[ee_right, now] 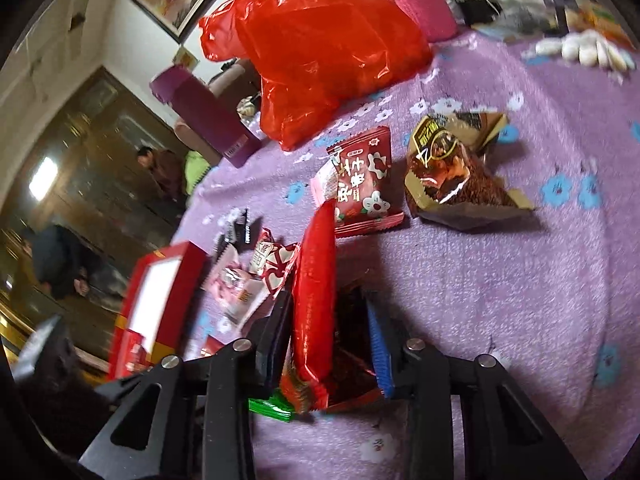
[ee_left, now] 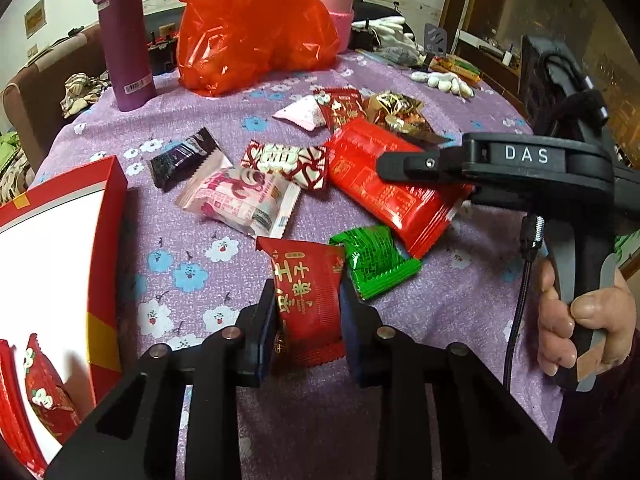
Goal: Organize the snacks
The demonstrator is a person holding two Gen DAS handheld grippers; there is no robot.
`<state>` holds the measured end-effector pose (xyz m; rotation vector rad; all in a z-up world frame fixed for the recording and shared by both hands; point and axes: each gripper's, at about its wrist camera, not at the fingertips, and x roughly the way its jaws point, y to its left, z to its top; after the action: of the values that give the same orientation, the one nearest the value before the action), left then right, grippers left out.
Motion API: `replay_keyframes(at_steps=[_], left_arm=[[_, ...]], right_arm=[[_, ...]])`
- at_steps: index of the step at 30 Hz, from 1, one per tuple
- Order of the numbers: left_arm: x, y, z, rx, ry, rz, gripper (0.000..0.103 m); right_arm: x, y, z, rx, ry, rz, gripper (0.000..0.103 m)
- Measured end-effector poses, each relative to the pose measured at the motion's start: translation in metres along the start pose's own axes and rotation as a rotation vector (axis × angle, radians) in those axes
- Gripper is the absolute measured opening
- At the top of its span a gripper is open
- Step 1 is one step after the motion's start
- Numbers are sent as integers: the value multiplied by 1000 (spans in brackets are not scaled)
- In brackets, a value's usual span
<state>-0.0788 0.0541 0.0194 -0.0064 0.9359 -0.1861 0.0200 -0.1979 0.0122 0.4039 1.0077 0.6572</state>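
Snack packets clamped in both grippers: small red packet (ee_left: 310, 300) left (ee_left: 308, 316), apparently long red packet (ee_right: 314, 292) right (ee_right: 328, 336).

"DAS" on right tongs (ee_left: 404, 168)

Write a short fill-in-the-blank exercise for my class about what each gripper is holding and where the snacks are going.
1. The left gripper is shut on a small ____ snack packet with gold characters.
2. The right gripper is shut on the large red packet, which stands on its ____.
3. Right of the left gripper's packet lies a ____ packet.
4. The red box on the left has a ____ inside.

Missing words: red; edge; green; white
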Motion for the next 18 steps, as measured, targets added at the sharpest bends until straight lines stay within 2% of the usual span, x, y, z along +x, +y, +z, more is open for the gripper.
replay_keyframes(at_steps=[11,15,18], left_arm=[[-42,14,-1,-32,-84,10,26],[-56,23,-4,-50,-108,27,26],[-67,29,-6,-50,-134,49,26]], right_arm=[[0,-14,-3,133,42,208,33],[-1,-5,-6,98,32,179,33],[-2,12,-9,26,19,119,33]])
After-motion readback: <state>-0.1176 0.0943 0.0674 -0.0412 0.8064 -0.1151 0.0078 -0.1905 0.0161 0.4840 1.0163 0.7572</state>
